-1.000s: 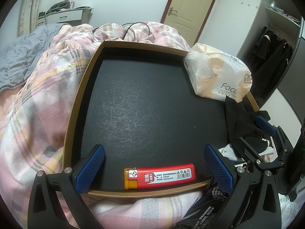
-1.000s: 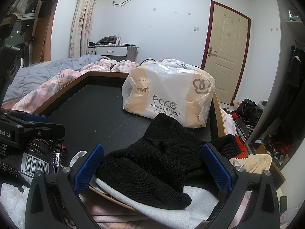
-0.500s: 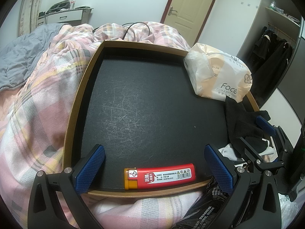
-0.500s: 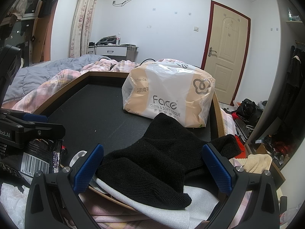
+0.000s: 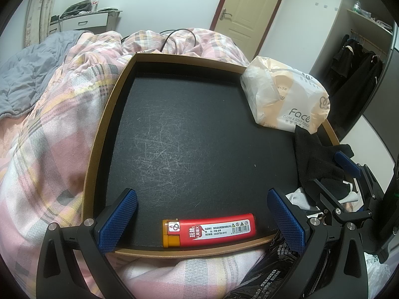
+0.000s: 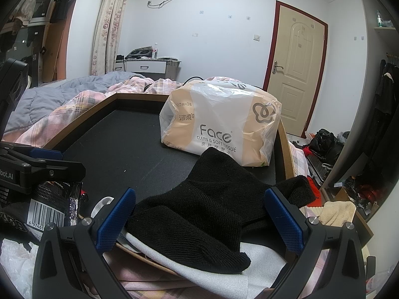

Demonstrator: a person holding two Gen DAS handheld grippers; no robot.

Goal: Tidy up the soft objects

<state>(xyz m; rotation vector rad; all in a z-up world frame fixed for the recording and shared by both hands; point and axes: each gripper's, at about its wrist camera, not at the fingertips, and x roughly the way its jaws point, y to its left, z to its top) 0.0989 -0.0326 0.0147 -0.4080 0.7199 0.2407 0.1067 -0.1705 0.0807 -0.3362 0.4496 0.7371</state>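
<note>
both grippers gape wide: right gripper (image 6: 199,214) straddles black socks (image 6: 199,209), left gripper (image 5: 202,219) frames lighter (image 5: 209,233).

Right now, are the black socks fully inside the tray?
No. The black socks drape over the tray near rim, partly outside.
</note>
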